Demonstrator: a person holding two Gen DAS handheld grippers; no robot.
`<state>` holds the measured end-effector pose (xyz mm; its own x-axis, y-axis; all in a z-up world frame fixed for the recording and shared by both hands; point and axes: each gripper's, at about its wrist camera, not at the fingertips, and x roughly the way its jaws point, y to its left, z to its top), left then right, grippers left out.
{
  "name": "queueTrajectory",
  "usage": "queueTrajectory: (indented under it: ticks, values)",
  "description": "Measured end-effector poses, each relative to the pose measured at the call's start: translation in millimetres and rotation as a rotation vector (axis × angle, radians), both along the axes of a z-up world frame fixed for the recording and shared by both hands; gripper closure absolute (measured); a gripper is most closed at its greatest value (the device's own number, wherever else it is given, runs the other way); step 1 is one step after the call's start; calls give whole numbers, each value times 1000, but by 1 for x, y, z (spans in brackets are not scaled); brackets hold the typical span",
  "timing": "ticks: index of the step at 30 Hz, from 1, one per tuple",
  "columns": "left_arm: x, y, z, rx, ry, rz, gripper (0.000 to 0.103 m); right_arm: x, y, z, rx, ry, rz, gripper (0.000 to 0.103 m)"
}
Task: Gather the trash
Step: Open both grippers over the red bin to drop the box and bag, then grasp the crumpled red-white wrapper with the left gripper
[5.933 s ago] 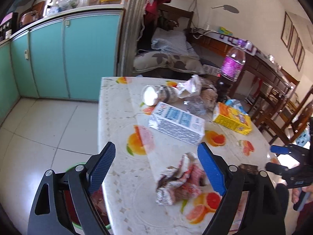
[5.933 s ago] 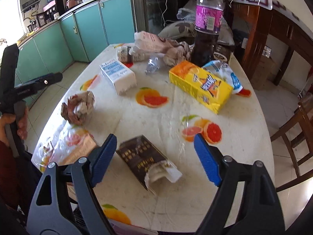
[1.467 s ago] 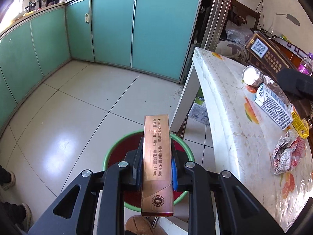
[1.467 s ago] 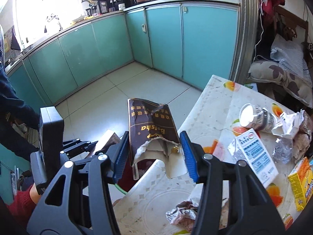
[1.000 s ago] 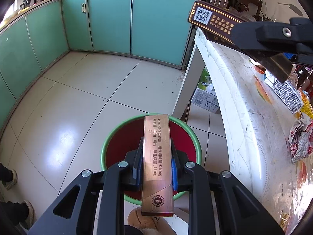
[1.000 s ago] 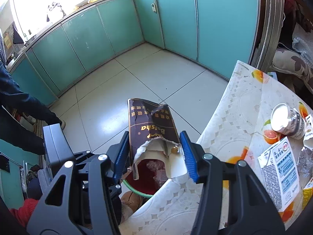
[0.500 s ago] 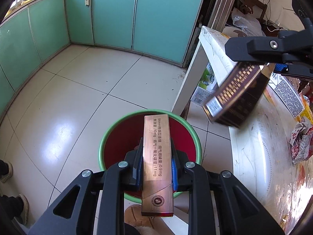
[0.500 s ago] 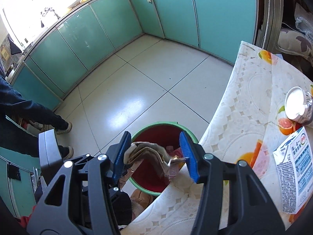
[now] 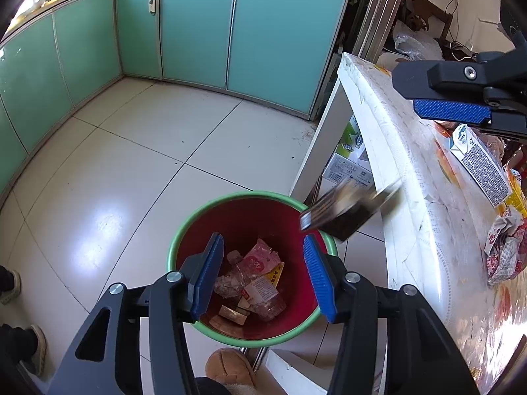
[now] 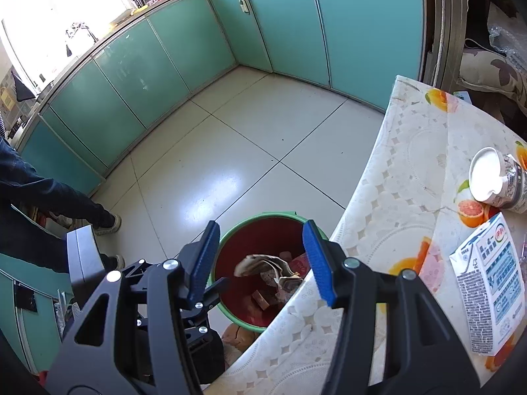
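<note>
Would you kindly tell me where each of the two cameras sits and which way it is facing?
Left wrist: sits on the left gripper, looking steeply down into the bin by the table; its opening jaws are empty, a dark box falls blurred, and the right gripper and a slipper show.
Right wrist: sits on the right gripper, open and empty, looking down over the table edge at the bin; the left gripper's body shows.
Shared: bin, table, milk carton, teal cabinets.
</note>
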<state>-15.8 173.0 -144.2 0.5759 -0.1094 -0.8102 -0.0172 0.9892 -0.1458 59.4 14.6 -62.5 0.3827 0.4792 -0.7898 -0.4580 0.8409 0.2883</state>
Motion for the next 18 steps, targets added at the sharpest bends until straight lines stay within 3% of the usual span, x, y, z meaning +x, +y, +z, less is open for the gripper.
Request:
queueTrajectory:
  ticks: [10,12,18]
  values:
    - [-3,-8,9,-27,-28,-14,52,-30,-37,22,64,-49,-15,45]
    - [-4,-13,12,-28,-35,-20,50,-42,-55,28,37,-79,-25,44]
    - [-4,-27,28,-66,-85,-18,41,-69,-150,39,-154,-188,-156,25]
